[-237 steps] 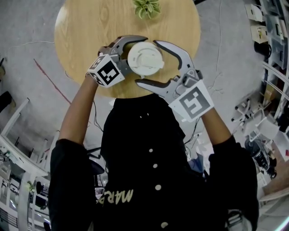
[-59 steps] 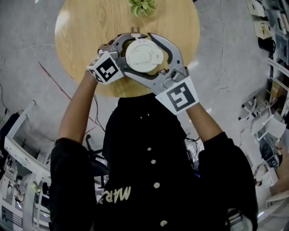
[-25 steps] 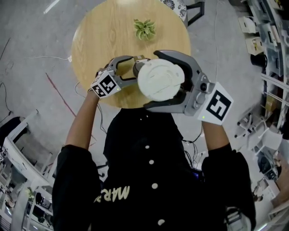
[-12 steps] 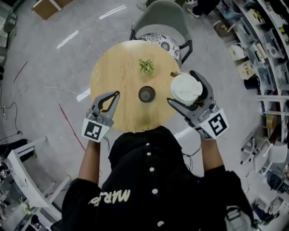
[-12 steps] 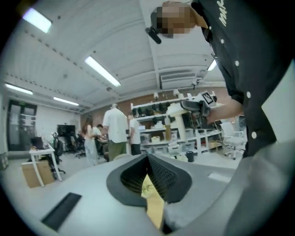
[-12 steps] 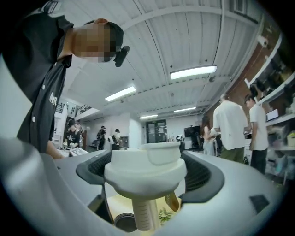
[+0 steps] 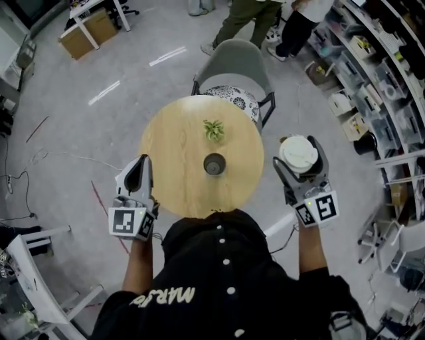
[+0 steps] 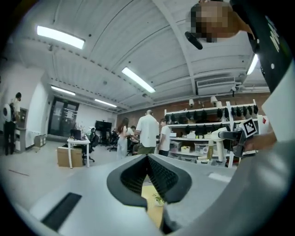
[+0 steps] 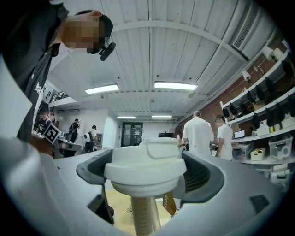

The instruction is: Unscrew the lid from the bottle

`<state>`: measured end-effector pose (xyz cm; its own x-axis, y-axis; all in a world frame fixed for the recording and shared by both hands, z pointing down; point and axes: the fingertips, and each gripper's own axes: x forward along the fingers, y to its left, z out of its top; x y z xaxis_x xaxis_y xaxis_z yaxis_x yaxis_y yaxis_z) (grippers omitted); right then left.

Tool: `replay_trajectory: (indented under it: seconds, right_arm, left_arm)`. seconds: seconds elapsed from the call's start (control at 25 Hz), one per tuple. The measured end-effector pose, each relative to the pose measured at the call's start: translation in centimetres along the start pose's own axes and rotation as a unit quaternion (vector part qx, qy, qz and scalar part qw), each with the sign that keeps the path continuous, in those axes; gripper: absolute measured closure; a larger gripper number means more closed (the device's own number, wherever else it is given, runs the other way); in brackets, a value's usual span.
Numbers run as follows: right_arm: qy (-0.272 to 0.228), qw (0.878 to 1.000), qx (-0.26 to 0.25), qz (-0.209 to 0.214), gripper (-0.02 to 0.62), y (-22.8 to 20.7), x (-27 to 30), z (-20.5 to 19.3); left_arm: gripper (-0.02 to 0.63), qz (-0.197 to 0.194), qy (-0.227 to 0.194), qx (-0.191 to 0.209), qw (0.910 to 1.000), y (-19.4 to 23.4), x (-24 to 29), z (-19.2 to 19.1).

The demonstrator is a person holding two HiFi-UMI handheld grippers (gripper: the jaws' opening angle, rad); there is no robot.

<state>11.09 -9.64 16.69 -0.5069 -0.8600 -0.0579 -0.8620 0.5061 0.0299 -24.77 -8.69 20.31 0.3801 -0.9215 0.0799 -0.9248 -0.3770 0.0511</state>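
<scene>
The open bottle (image 7: 214, 163) stands dark and upright in the middle of the round wooden table (image 7: 174, 147). Its white lid (image 7: 299, 153) is off it and out past the table's right edge, with my right gripper (image 7: 300, 141) shut on it. In the right gripper view the lid (image 9: 145, 173) sits between the jaws with a pale tube (image 9: 140, 214) hanging below it. My left gripper (image 7: 143, 161) is held off the table's left edge. Its jaws have just been closing and now meet with nothing between them (image 8: 147, 157).
A small green plant (image 7: 213, 129) stands on the table behind the bottle. A grey chair (image 7: 234, 70) sits at the table's far side. People (image 7: 255, 18) stand beyond it. Shelves (image 7: 388, 80) run along the right, and a box (image 7: 83, 28) lies at the far left.
The left gripper let go of the bottle, shut and swung out to the left. The right gripper lifted the lid off and carried it right. Both grippers rose and now sit wide apart.
</scene>
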Motion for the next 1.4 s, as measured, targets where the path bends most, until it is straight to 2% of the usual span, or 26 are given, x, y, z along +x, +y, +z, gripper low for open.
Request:
replay_trajectory:
  seconds: [0.12,0.2,0.64,1.4]
  right_arm:
    - [-0.007,1.0,0.009,-0.021,0.118,-1.0,-0.9,0.1]
    - [-0.008,0.999,0.015,-0.028,0.12,-1.3,-1.5,-0.1]
    - [-0.018,0.999,0.025,-0.042,0.12,-1.9,-2.0,0.0]
    - [-0.03,0.999,0.012,-0.017,0.12,-0.7,-0.3,0.5]
  left_arm:
    - [0.601,0.038,-0.007,0.008,0.9992,0.9,-1.0,1.2]
    - [0.602,0.046,-0.001,0.015,0.9988,0.8,-1.7,1.4]
    - [0.603,0.04,0.003,0.046,0.9982,-0.4,-1.6,2.0]
    - [0.601,0.038,-0.005,0.077,0.9963,-0.4,-1.5,2.3]
